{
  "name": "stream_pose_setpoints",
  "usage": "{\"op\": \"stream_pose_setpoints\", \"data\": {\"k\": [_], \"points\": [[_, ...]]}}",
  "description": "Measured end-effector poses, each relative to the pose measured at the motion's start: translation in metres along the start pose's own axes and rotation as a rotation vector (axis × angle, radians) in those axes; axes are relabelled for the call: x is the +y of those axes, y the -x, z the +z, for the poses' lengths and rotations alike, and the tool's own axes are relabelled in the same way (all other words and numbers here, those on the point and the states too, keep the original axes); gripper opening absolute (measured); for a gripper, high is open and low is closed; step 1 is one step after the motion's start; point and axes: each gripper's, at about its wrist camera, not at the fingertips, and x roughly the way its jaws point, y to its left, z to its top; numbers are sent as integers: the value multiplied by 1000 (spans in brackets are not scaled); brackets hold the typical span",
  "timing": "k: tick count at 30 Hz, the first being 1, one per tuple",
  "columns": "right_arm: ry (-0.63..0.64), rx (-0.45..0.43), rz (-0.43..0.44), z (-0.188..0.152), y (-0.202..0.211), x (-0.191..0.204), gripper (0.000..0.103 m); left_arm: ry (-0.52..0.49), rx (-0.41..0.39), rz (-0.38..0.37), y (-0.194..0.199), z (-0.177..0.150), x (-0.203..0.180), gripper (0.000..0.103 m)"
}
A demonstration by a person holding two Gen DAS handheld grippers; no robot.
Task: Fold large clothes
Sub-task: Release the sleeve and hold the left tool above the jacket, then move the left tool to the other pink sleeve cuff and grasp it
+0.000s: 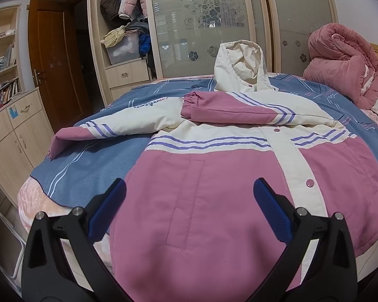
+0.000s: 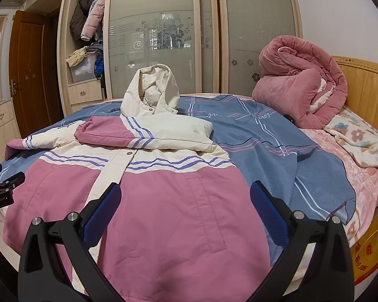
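Observation:
A pink and cream hooded jacket with purple stripes lies face up on the bed; it also shows in the right wrist view. Its cream hood stands up at the far end. One sleeve is folded across the chest; the other sleeve lies spread out to the left. My left gripper is open and empty above the jacket's lower left half. My right gripper is open and empty above the lower right half. The left gripper's tip shows at the left edge.
A blue blanket lies under the jacket on the bed. A rolled pink quilt sits by the wooden headboard. A wardrobe with glass sliding doors stands behind the bed, with cabinets and a wooden door at left.

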Motion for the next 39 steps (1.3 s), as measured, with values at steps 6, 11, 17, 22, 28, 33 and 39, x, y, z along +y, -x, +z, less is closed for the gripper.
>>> {"op": "stream_pose_setpoints", "data": {"k": [6, 11, 17, 22, 28, 33, 39], "points": [[3, 3, 8, -1, -1, 2, 102, 20, 4, -15, 0, 2, 6, 101], [9, 6, 20, -1, -2, 8, 102, 261, 22, -176, -3, 10, 63, 101], [13, 24, 34, -2, -5, 12, 102, 823, 84, -336, -47, -1, 207, 101], [7, 35, 55, 0, -8, 16, 102, 1213, -4, -377, -86, -26, 320, 100], [18, 51, 77, 1, -15, 27, 102, 1472, -49, -461, -153, -52, 399, 89], [35, 75, 83, 1, -27, 38, 102, 1499, 24, -421, -210, -61, 430, 62], [64, 98, 98, 0, -38, 51, 102, 1550, -21, -270, -228, -47, 461, 53]]}}
